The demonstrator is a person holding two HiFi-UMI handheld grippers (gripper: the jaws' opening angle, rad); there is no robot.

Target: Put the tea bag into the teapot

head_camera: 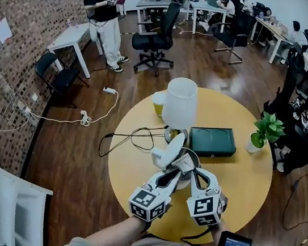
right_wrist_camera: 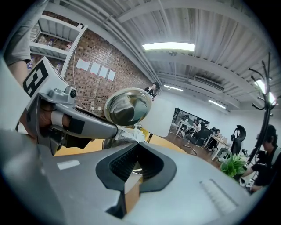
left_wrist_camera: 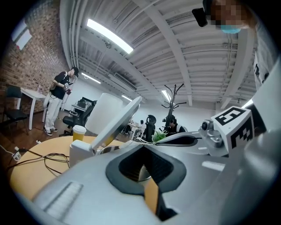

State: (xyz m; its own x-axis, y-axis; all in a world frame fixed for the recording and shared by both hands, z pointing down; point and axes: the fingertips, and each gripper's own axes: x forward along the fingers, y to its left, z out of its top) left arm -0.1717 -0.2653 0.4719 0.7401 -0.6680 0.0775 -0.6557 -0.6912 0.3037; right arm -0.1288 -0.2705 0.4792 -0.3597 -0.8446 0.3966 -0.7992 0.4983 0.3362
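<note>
Our forearms reach in side by side. Our left hand-held gripper [head_camera: 172,158] clamps the lid [head_camera: 169,149], tilted above the teapot [head_camera: 195,155] on the counter [head_camera: 237,178]. Our right hand-held gripper [head_camera: 189,166] pinches the tea bag [right_wrist_camera: 131,133] just above the pot.

Open-plan office: white desks [head_camera: 203,7] with seated workers [head_camera: 295,32], black swivel chairs [head_camera: 157,34], dark wood floor [head_camera: 80,154], brick wall [head_camera: 23,37] with pinned sheets [head_camera: 3,29], coat stand [left_wrist_camera: 174,96], round yellow table [head_camera: 237,178], potted plant [head_camera: 266,130], beamed ceiling with strip lights [left_wrist_camera: 109,36].
</note>
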